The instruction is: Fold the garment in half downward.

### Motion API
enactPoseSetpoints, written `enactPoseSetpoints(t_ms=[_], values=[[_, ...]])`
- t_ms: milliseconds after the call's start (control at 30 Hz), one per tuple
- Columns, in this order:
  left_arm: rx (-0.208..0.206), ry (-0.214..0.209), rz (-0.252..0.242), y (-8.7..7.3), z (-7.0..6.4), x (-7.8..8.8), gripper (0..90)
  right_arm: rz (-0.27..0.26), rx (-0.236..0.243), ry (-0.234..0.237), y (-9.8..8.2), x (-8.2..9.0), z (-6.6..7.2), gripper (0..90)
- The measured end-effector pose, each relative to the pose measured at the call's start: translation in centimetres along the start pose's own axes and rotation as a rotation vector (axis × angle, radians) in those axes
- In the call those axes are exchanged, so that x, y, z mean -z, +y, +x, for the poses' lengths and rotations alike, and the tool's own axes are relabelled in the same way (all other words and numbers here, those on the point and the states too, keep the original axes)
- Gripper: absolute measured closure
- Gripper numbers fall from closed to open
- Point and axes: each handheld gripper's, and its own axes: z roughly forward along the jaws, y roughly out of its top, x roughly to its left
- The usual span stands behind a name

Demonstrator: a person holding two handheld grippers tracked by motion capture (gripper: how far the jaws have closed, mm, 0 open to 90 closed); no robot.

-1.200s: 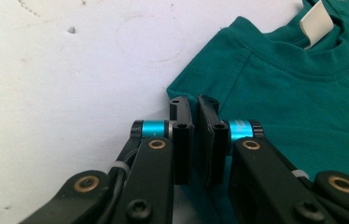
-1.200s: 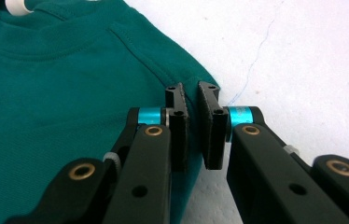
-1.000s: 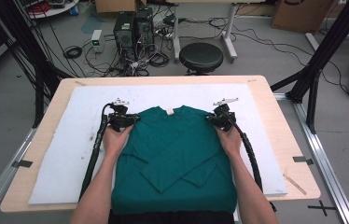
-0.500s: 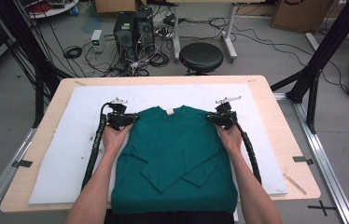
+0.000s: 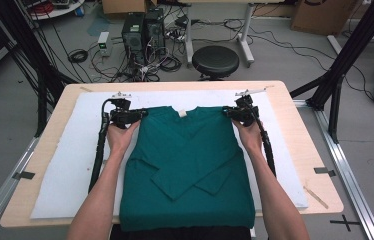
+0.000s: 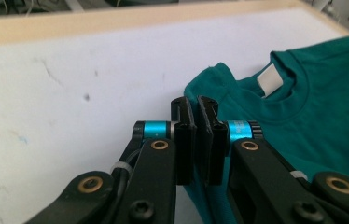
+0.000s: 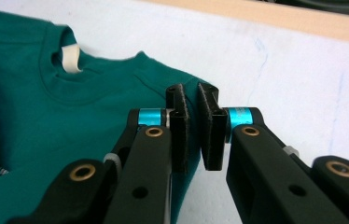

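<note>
A green shirt [image 5: 187,167] lies flat on the white mat [image 5: 65,165] of the table [image 5: 295,135], collar at the far side, both sleeves folded across its front. The left gripper [image 5: 134,116] is clenched on the shirt's left shoulder, and the right gripper [image 5: 231,112] is clenched on its right shoulder. The 2 hands rest on the shirt's far corners.

The shirt [image 5: 187,165] lies flat on the mat [image 5: 65,165] covering the table [image 5: 305,125], sleeves folded across its front, collar at the far side, with 1 gripper at each shoulder: left gripper [image 5: 142,114], right gripper [image 5: 226,112].
</note>
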Motion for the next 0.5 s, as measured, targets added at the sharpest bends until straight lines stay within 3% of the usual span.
enactPoseSetpoints(t_ms=[267, 500], values=[[-0.032, 0.01, -0.066, 3.1, -0.5, 1.5, 85.6, -0.071, 0.001, -0.003, 2.2, 1.7, -0.1, 84.8], [-0.009, -0.027, -0.129, 4.2, -0.3, 2.1, 85.6, -0.104, -0.003, -0.004, 3.1, 2.5, -0.3, 84.8]])
